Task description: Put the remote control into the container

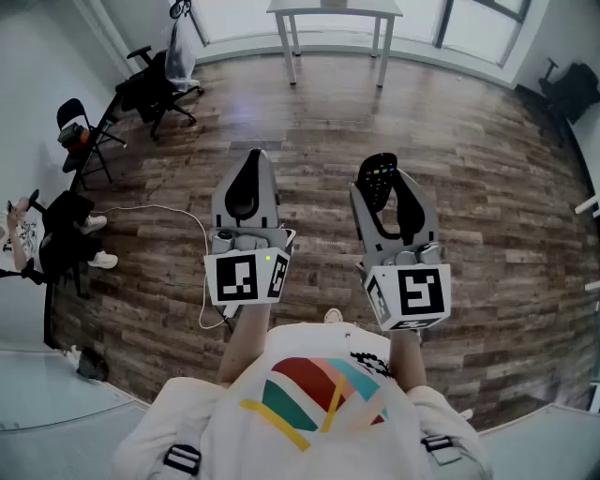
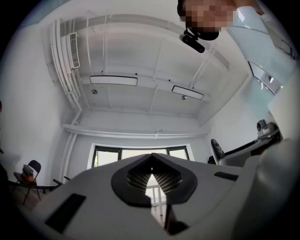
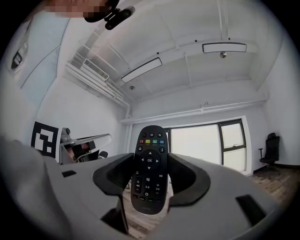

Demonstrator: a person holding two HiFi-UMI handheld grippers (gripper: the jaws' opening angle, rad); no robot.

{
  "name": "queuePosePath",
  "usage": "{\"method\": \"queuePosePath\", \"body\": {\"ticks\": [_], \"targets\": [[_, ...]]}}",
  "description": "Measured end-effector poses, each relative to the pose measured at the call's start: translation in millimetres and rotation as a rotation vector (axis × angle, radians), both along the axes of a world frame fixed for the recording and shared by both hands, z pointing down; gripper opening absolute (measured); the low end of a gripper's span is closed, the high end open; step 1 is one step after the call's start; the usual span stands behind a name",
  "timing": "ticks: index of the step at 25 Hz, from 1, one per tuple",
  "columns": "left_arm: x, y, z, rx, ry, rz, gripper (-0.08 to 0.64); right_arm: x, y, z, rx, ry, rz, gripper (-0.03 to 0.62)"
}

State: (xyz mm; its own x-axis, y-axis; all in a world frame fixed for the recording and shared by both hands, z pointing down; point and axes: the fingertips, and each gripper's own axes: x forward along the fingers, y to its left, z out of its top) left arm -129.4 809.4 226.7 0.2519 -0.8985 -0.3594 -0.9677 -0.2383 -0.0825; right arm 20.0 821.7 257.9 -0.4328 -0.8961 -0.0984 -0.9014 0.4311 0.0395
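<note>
A black remote control (image 3: pixel 150 166) with coloured buttons stands upright between the jaws of my right gripper (image 3: pixel 151 178), which is shut on it. In the head view the remote control (image 1: pixel 378 178) sticks out past the right gripper (image 1: pixel 392 208), held up in front of the person's chest. My left gripper (image 1: pixel 247 192) is held up beside it, with its jaws together and nothing in them. In the left gripper view the left gripper (image 2: pixel 151 174) shows its pads touching at the tips. No container is in view.
Below is a wooden floor (image 1: pixel 309 141). A white table (image 1: pixel 334 28) stands at the far windows. Black office chairs (image 1: pixel 155 84) and a folding chair (image 1: pixel 80 131) sit at the left, another chair (image 1: pixel 570 89) at the right. A white cable (image 1: pixel 192 225) lies on the floor.
</note>
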Motion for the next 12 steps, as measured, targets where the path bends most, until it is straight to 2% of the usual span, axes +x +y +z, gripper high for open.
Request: {"method": "queuePosePath", "body": {"ticks": [4,12], "targets": [[11,0,2,-0.007,-0.039,0.002,0.003,1,-2,4,-0.010,-0.003,0.000,0.235],[6,-11,4,-0.027,-0.044,-0.002,0.003,2,-8,13,-0.026,-0.022,-0.013,0.235]]}}
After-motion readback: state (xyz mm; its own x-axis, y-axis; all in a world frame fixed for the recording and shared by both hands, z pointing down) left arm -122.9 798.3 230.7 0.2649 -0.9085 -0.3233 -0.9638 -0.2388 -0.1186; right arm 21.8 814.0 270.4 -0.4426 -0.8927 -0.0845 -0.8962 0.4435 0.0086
